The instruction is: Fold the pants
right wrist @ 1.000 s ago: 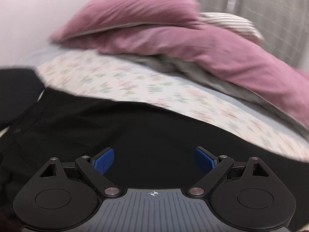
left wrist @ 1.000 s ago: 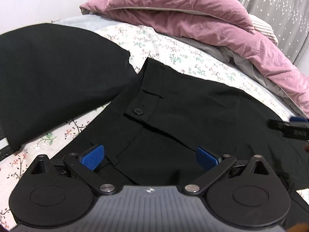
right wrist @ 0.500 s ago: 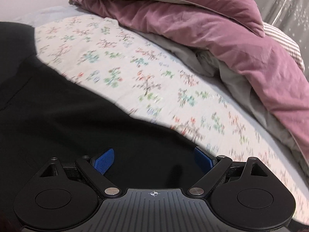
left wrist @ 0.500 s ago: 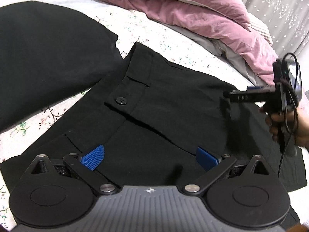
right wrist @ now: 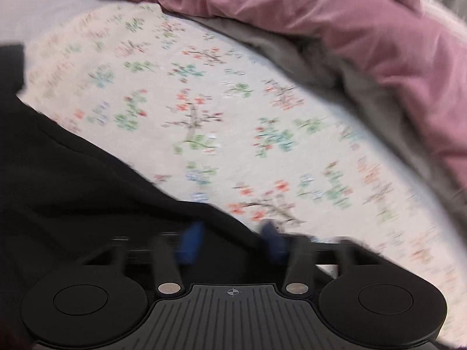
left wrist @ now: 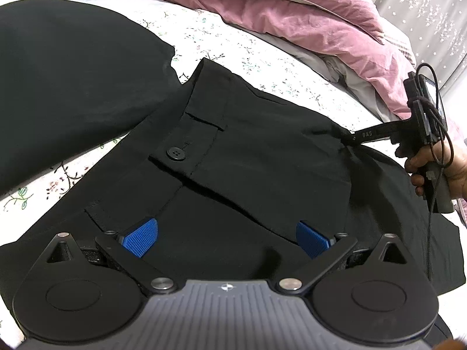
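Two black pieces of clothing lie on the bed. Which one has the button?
The pants, spread just ahead of the left gripper, carry the button on their waistband. The other black garment, farther left, shows plain cloth.

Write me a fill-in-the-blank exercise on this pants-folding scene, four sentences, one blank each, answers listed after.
1. The pants lying on the floral bedsheet are ____ in color.
2. The left gripper hovers over the pants with its jaws ____.
3. The rumpled duvet at the far side of the bed is ____.
4. The pads on the left gripper's fingers are ____.

Missing words: black; open; pink; blue
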Demonstrator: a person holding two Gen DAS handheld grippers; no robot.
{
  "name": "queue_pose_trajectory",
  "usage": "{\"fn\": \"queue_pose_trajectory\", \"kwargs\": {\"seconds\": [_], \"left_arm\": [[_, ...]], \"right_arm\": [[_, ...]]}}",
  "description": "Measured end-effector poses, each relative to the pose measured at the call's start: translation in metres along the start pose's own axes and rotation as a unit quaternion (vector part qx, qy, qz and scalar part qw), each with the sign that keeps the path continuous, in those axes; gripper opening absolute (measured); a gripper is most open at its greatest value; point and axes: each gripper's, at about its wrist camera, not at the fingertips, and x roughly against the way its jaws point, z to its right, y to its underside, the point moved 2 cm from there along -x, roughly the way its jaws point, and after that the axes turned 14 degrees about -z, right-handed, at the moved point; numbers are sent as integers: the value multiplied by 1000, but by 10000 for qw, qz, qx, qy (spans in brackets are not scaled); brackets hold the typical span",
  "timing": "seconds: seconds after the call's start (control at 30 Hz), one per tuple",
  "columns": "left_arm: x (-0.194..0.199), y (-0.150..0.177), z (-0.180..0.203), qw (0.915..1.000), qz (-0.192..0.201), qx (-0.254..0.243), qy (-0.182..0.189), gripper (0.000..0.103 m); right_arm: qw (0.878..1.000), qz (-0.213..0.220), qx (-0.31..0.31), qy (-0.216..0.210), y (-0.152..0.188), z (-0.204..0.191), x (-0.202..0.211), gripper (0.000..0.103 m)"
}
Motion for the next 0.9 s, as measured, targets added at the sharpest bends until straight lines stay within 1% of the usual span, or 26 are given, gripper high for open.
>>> {"fn": "queue_pose_trajectory", "kwargs": {"seconds": [0.03,0.1,0.17,0.27,0.37,0.47,0.53,0.63,0.73,0.8,0.9], "left_arm": [[0,0,1,10000,-6,3,-10,103],[2,1,1,10000,-13,13,-3,103],[3,1,1,10000,-12,35,35,103],[5,1,1,9999,-31,56,115,103],[8,1,-1,9999,-16,85,140,103],[12,3,-2,9996,18,55,259,102],[14,5,-1,9994,8,12,336,101],[16,9,1,9993,-22,-99,367,99],[20,16,2,9987,-64,-213,459,97],[25,23,3,9982,-58,-329,500,96],[31,34,5,9974,24,-548,465,96]], "right_arm": [[10000,-36,26,34,0,-4,1,13],[9994,-77,184,289,2,-14,3,2],[9989,-53,163,427,5,-17,9,1],[9984,214,10,530,14,-20,30,1],[9961,507,-42,714,26,-25,60,1],[9922,802,39,957,44,-37,101,1],[9891,980,147,1093,63,-48,131,1],[9832,1226,337,1309,100,-69,168,1],[9813,1343,403,1317,142,-90,197,1],[9815,1379,432,1257,173,-107,208,1],[9837,1359,476,1074,217,-132,214,1]]}}
